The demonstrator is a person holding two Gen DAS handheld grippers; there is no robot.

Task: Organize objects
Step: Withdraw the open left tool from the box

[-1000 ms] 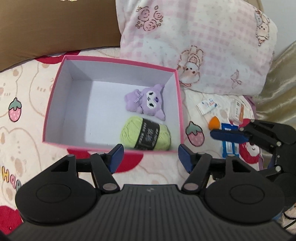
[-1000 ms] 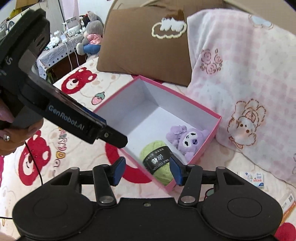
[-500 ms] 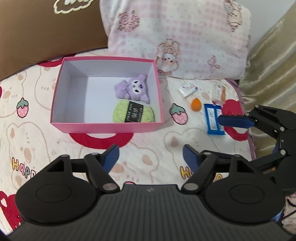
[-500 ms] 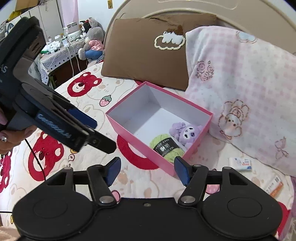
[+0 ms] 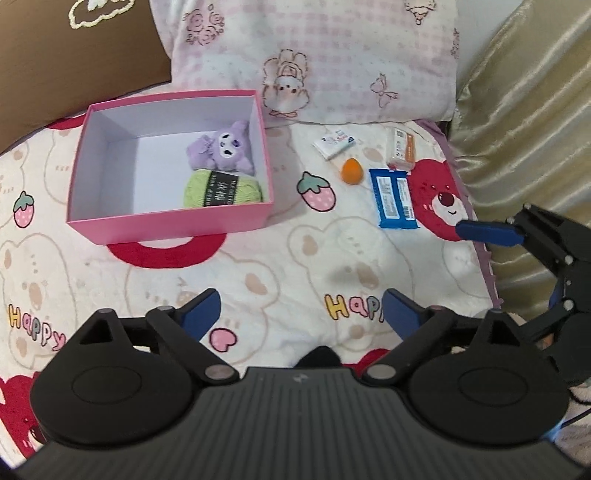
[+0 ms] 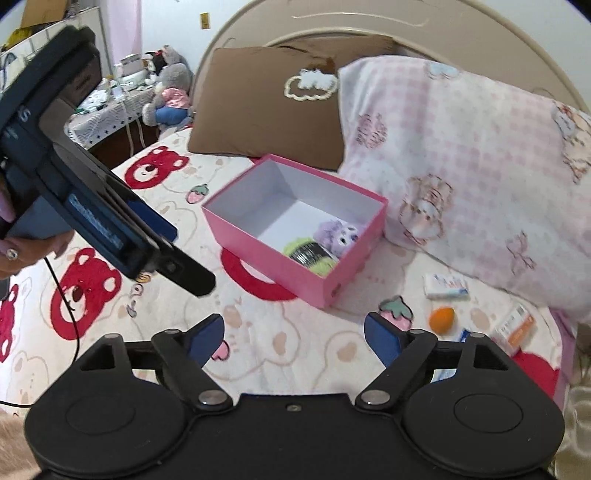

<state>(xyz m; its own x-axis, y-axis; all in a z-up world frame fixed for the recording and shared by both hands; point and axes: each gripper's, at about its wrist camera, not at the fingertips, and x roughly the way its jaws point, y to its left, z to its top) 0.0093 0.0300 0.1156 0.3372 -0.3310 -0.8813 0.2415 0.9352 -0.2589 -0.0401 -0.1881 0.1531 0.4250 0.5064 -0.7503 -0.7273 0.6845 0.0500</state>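
While the left wrist view looks down on the bed (image 5: 280, 266), only the right wrist view takes in the headboard (image 6: 369, 33) and a side table (image 6: 110, 107) with plush toys.

The pink box (image 5: 170, 221) sits open near the pillows, holding a purple plush (image 5: 225, 146) and green yarn (image 5: 221, 188) against its right wall. To its right lie a white packet (image 5: 334, 142), orange sponge (image 5: 351, 170), blue packet (image 5: 393, 197) and an orange-and-white box (image 5: 400, 147), all apart. Bare blanket stretches between box and both tongs.

Left tongs (image 5: 301, 314) and right tongs (image 6: 293, 338) are spread wide and hold nothing.
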